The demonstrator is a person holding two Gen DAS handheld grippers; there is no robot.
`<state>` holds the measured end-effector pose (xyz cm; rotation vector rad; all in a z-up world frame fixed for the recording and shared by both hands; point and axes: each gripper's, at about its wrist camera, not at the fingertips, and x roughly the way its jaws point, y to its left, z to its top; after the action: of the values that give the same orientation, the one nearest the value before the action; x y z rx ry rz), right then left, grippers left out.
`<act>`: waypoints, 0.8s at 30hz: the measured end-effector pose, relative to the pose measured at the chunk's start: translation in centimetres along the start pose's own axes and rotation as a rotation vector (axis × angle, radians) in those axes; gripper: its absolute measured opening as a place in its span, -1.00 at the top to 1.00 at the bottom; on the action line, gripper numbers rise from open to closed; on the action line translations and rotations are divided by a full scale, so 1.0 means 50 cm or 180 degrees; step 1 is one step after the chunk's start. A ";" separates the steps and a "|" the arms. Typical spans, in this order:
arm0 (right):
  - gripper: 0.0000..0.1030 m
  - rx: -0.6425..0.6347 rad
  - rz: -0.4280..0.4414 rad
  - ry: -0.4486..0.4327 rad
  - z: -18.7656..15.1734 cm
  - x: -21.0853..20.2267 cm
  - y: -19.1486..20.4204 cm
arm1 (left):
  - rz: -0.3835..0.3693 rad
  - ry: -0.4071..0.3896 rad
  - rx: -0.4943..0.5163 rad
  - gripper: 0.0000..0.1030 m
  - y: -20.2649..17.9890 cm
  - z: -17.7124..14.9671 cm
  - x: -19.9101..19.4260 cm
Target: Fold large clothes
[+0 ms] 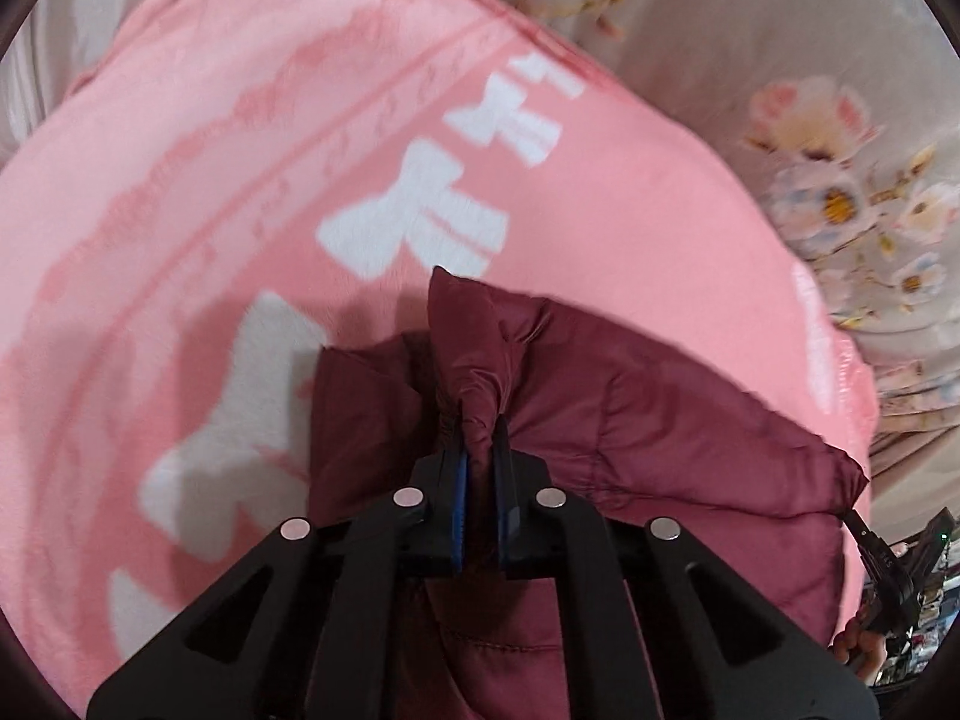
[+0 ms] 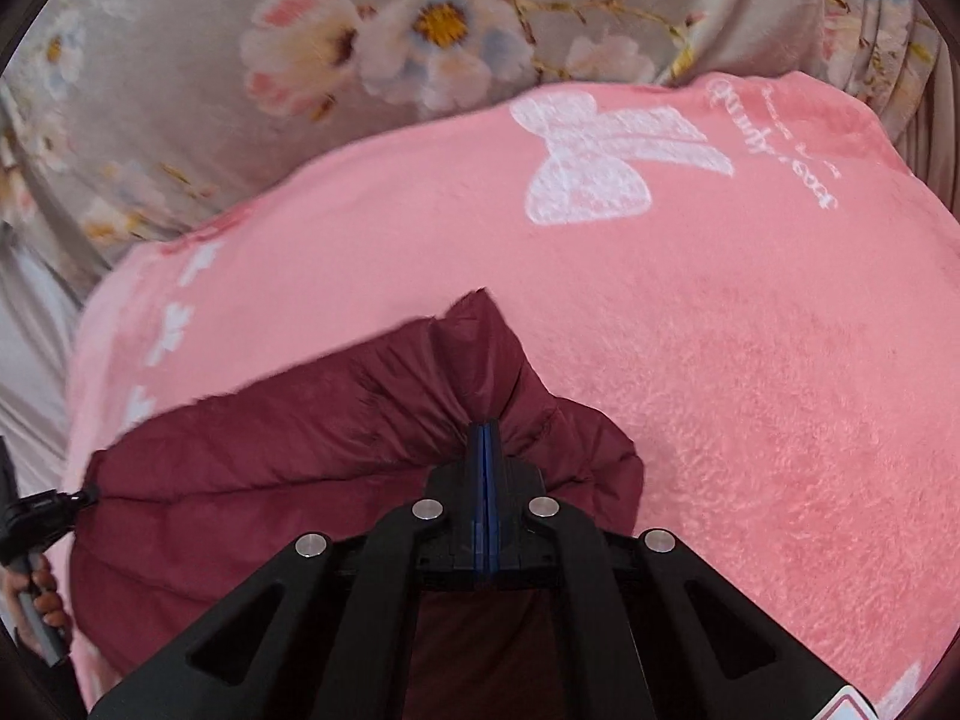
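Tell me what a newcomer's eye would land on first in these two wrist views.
First comes the maroon puffer garment, bunched low in the middle of both views, with the left gripper and the right gripper each shut on a pinch of it. Beneath it spreads a pink fleece blanket printed with white bows, filling most of each frame. Around the blanket's far edge shows a grey floral bedsheet.

Jacket [image 1: 660,420] lies on blanket [image 1: 240,180], blanket on bedsheet [image 1: 780,30].
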<state>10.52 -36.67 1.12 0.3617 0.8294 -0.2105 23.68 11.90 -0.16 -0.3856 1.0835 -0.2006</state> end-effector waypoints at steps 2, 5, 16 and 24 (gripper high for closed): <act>0.98 0.0053 -0.0038 0.0092 -0.008 0.031 -0.017 | 0.0135 -0.0050 0.0097 0.87 -0.011 -0.007 0.015; 0.99 0.0086 -0.0034 0.0162 -0.023 0.057 -0.034 | 0.0292 -0.0105 0.0238 0.83 -0.024 -0.019 0.029; 0.99 -0.0159 -0.0205 -0.0111 -0.059 0.075 -0.011 | 0.0712 -0.0577 0.0690 0.77 -0.054 -0.064 0.055; 0.79 0.0072 0.0025 -0.0521 -0.013 -0.074 -0.002 | 0.0857 -0.0920 0.0783 0.12 -0.128 -0.049 -0.093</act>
<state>7.62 -36.38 3.48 0.3637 0.6645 -0.2390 19.54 7.14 5.19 -0.0427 0.8035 -0.0350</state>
